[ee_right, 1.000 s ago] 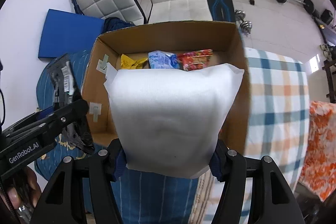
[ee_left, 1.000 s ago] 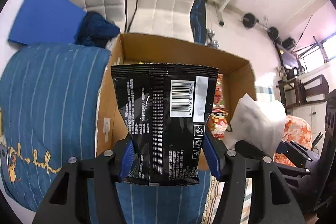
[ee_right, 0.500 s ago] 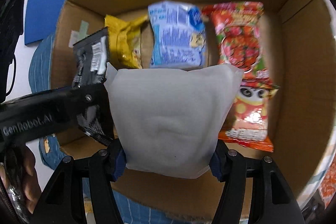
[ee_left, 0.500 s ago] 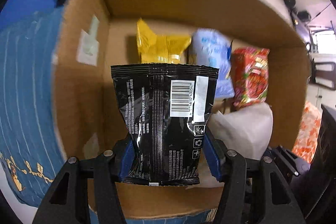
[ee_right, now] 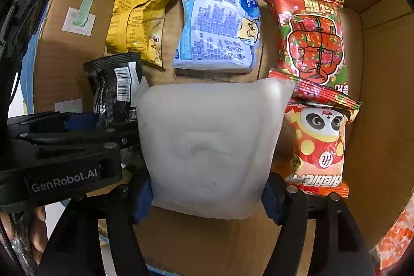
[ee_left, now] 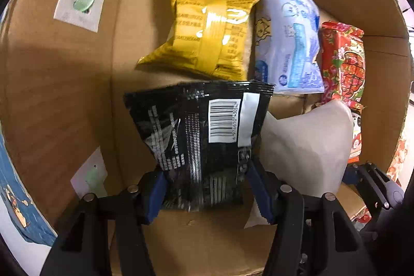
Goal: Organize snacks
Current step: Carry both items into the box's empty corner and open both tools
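Observation:
Both grippers reach down into an open cardboard box (ee_left: 51,95). My left gripper (ee_left: 204,180) is shut on a black snack bag (ee_left: 201,131) with a barcode, held low at the box's left side, in front of a yellow bag (ee_left: 207,30). My right gripper (ee_right: 207,188) has a white pouch (ee_right: 209,141) between its fingers. Its jaws are opening and the blue pads stand just off the pouch's edges. The pouch lies in the middle, between the black bag (ee_right: 116,92) and a panda bag (ee_right: 318,146).
A pale blue bag (ee_right: 217,22) and a red flowered bag (ee_right: 310,38) lie along the far wall of the box (ee_right: 383,95). Bare cardboard shows at the near edge. A blue striped cloth (ee_left: 15,185) lies outside at left. A person's hand (ee_right: 38,229) holds the left gripper.
Both grippers have come down from above the box into it, carrying their bags to the floor. The right gripper's pads have spread slightly from the white pouch.

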Demonstrator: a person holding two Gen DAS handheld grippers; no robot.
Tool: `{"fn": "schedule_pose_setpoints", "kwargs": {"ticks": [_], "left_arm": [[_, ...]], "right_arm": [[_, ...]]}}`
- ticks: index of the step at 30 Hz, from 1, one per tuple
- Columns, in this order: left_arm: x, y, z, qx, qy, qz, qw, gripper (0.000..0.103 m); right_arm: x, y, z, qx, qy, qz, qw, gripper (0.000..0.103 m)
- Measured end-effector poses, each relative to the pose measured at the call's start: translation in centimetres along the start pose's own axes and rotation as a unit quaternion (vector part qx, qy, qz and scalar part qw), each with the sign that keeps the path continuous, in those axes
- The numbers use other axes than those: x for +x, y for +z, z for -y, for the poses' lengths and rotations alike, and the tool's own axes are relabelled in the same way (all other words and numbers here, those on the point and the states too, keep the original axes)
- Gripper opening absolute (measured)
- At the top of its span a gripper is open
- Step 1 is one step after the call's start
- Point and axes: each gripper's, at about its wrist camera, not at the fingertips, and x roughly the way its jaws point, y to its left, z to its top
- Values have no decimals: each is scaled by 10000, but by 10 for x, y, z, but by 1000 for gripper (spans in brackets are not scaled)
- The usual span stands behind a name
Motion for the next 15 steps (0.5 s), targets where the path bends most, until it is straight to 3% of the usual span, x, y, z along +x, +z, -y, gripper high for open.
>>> {"fn": "schedule_pose_setpoints", "kwargs": {"ticks": [5, 9, 15], "left_arm": [[5, -1, -5, -135, -14, -215, 9997, 57], [-10, -7, -4, -200, -136, -56, 9997, 58], [-39, -21, 7, -47, 72, 293, 9995, 59]], "right_arm": [[6, 0, -13, -20, -122, -41, 9999, 76], [7, -7, -18, 26, -16, -75, 10000, 77], [-28, -32, -4, -22, -96, 152, 9998, 77]]}}
